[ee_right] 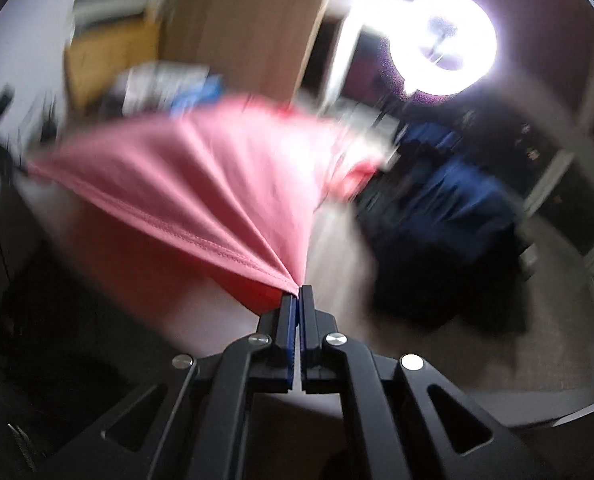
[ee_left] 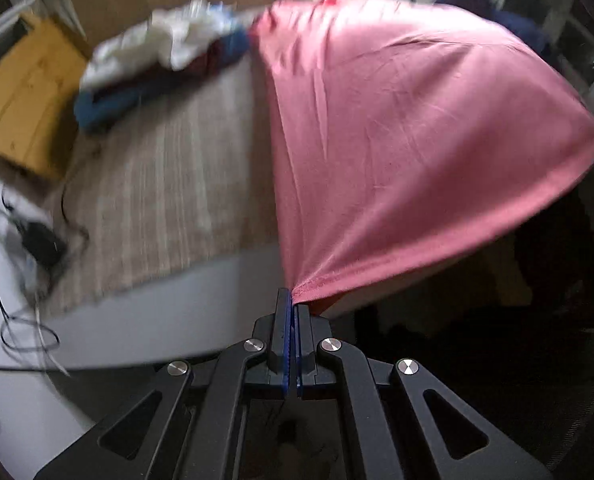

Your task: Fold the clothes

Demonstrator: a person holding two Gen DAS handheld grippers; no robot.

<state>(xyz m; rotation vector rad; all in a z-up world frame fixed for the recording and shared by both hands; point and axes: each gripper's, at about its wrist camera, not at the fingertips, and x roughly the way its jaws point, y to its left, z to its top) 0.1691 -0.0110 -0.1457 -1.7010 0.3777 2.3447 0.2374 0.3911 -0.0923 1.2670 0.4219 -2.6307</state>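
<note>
Your left tool [ee_left: 293, 304] is clenched on a hem corner of the pink garment [ee_left: 397, 128], and your right tool [ee_right: 299, 294] is clenched on another part of the hem, likely so the cloth hangs taut between them and can be laid flat. From each tool tip the garment fans away ahead, lifted over the striped bed [ee_left: 169, 184]. Just past the left tool the bed's near edge drops off. To its left the bed lies bare, giving you room. Farther ahead-left sits a heap of clothes [ee_left: 153, 64]; ahead-right of the right tool, dark blue fabric [ee_right: 449, 208].
</note>
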